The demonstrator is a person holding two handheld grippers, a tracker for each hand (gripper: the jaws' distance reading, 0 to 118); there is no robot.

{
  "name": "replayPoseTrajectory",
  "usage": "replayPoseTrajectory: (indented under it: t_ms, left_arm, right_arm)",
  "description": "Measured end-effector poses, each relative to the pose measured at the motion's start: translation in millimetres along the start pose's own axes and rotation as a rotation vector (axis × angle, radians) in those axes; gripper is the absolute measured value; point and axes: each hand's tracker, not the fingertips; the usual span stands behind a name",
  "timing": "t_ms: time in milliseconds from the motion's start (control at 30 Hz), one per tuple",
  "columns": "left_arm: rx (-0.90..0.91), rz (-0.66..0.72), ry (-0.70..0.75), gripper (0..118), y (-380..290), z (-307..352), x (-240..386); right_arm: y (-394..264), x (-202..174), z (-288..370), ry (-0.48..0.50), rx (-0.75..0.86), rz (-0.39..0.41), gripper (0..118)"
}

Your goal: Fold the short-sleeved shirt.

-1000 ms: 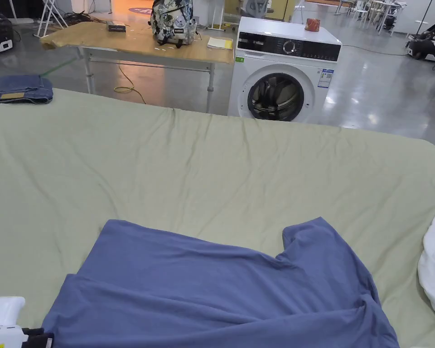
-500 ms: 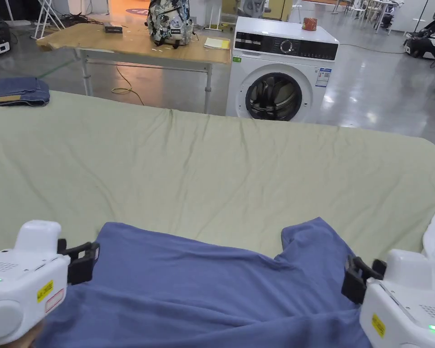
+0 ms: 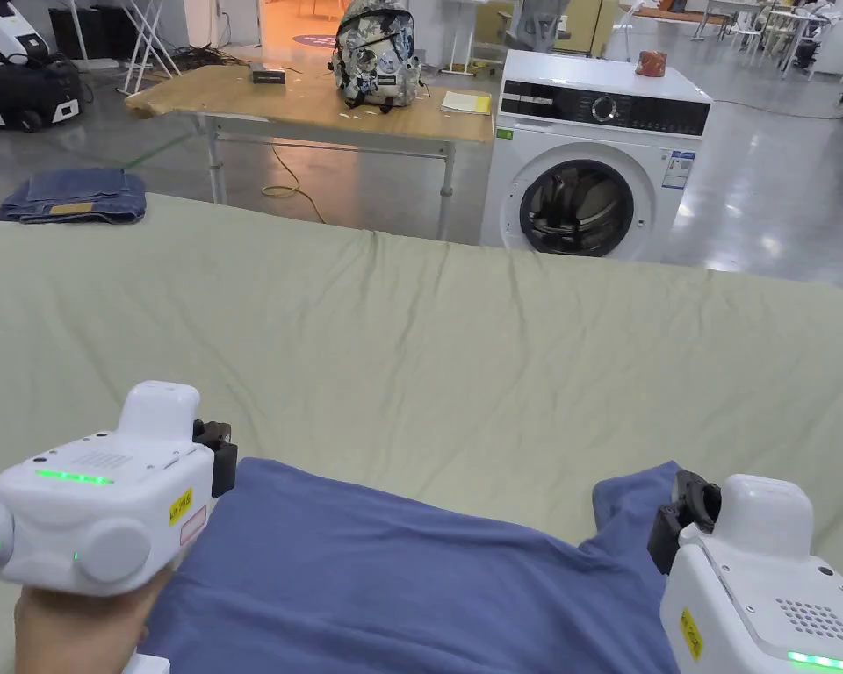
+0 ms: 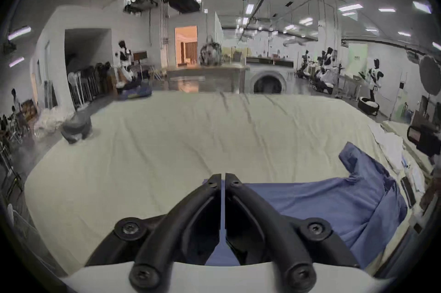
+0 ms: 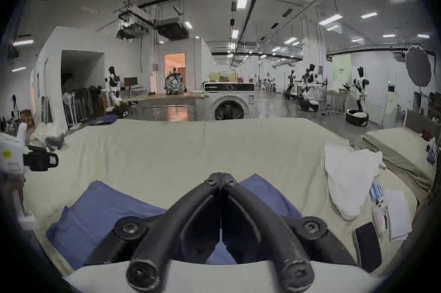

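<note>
On the green sheet (image 3: 464, 351), one blue shirt (image 3: 393, 597) lies beneath two clenched, empty hand-held grippers (image 4: 221, 179) (image 5: 222, 176).

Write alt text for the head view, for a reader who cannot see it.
Two white handheld grippers, the left gripper and the right gripper, sit at the far corners of a blue short-sleeved shirt spread on a pale green sheet. Beyond the sheet stand a washing machine and a wooden table with a backpack; folded jeans lie at the far left.

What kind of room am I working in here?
Likely a robotics lab or test hall: humanoid robots stand on the polished floor, a washing machine is out in the open, and a sheet-covered bed serves as worktop.
</note>
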Motion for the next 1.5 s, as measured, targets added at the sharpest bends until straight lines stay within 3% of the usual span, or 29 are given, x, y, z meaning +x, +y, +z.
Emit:
replayPoseTrajectory:
  t_ms: [233, 267, 300, 367, 433, 533, 633, 667, 733, 767, 833, 867, 1067, 1133, 1167, 1200, 1233, 1333, 1500]
  left_arm:
    - [-0.366, 0.071, -0.124, 0, 28.6, -119.7, -45.2]
    - [-0.416, 0.093, -0.137, 6, 30.6, -137.4, -50.3]
    - [-0.455, 0.105, -0.127, 20, 32.4, -152.2, -54.0]
    - [-0.537, 0.117, -0.119, 27, 32.6, -176.4, -59.0]
    - [-0.552, 0.121, -0.122, 53, 31.4, -175.9, -46.4]
    - [-0.596, 0.118, -0.077, 64, 23.4, -187.7, -33.0]
    - [-0.626, 0.061, -0.047, 64, 11.6, -193.2, -14.7]
    - [-0.602, -0.022, -0.019, 64, 10.6, -189.0, -6.2]
    - [-0.571, -0.096, 0.0, 54, 8.6, -182.3, 7.5]
    - [-0.56, -0.113, -0.005, 45, 8.5, -179.8, 11.6]
    - [-0.508, -0.153, -0.001, 4, 10.3, -189.2, 1.0]
    - [-0.507, -0.154, -0.018, 0, 11.5, -186.9, 0.6]
    - [-0.445, -0.069, -0.076, 0, 22.2, -154.3, -10.2]
    - [-0.432, -0.05, -0.096, 0, 24.8, -140.9, -12.9]
    - [-0.417, -0.052, -0.1, 0, 26.4, -133.8, -12.4]
    - [-0.408, -0.057, -0.101, 0, 27.5, -127.9, -11.4]
    - [-0.402, -0.061, -0.1, 0, 28.0, -122.6, -11.5]
    - [-0.386, -0.066, -0.099, 0, 28.4, -111.1, -13.1]
    - [-0.369, -0.054, -0.096, 0, 21.4, -100.0, -16.8]
  right_arm:
    - [-7.7, 14.4, -14.7, -0.02, -0.058, 0.015, 0]
    - [-9.3, 17.3, -16.6, -0.025, -0.069, 0.02, 0]
    - [-11.0, 20.1, -18.1, -0.032, -0.078, 0.024, 0]
    - [-14.3, 25.8, -20.7, -0.043, -0.096, 0.029, 0]
    - [-18.0, 31.2, -22.8, -0.054, -0.112, 0.031, 0]
    - [-24.4, 38.7, -25.9, -0.07, -0.138, 0.035, 0]
    - [-31.8, 44.6, -29.1, -0.081, -0.167, 0.035, 0]
    - [-34.2, 46.5, -30.2, -0.084, -0.178, 0.035, 0]
    - [-38.8, 48.6, -30.8, -0.092, -0.193, 0.036, 0]
    - [-40.4, 49.8, -31.6, -0.095, -0.201, 0.034, 0]
    - [-43.3, 52.9, -33.6, -0.094, -0.216, 0.026, 0]
    - [-44.2, 54.1, -33.7, -0.094, -0.227, 0.022, 0]
    - [-29.9, 80.8, -51.0, -0.092, -0.312, 0.002, 1]
    - [-19.6, 92.4, -66.1, -0.073, -0.392, 0.015, 16]
    - [-15.8, 99.6, -76.3, -0.079, -0.407, 0.012, 29]
    - [-12.6, 106.4, -87.0, -0.073, -0.44, 0.011, 50]
    - [-9.2, 114.2, -100.6, -0.07, -0.485, 0.006, 61]
    - [-5.3, 137.1, -144.1, -0.073, -0.611, -0.03, 63]
    - [-16.9, 159.2, -206.4, -0.093, -0.73, 0.009, 64]
